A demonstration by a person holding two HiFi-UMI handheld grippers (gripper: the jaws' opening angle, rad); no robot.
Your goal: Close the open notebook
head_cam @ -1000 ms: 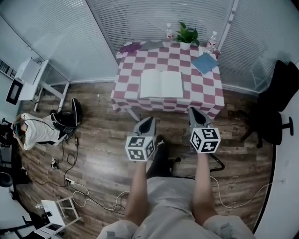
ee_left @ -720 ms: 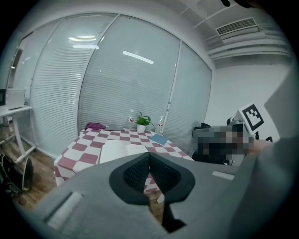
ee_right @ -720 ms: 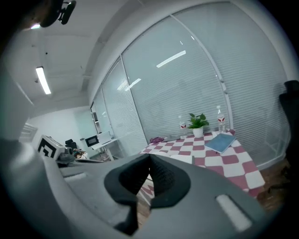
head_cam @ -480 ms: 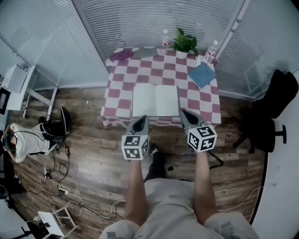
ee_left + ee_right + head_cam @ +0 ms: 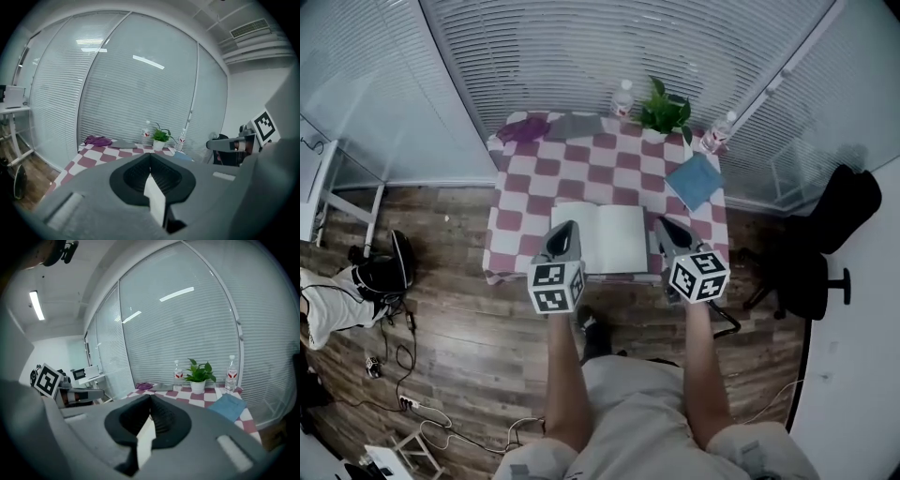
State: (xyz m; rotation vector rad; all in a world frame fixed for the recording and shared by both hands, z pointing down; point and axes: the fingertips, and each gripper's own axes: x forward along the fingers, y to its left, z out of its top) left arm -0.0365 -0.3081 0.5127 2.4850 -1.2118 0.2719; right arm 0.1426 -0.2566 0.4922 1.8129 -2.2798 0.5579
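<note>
Two hand-held units, grey housings tapering to dark pointed tips: left gripper, right gripper beside it. Behind left gripper's tips, white cube with black square markers; matching cube on the right unit. Black ribbed pads inside the jaws. Below left gripper, light grey short-sleeved shirt; dark trouser leg alongside.

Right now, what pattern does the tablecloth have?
The tablecloth has dark pink and white checks; the head view shows it best.

Head view steeply down; gripper views fwd, near-level; all share table.
</note>
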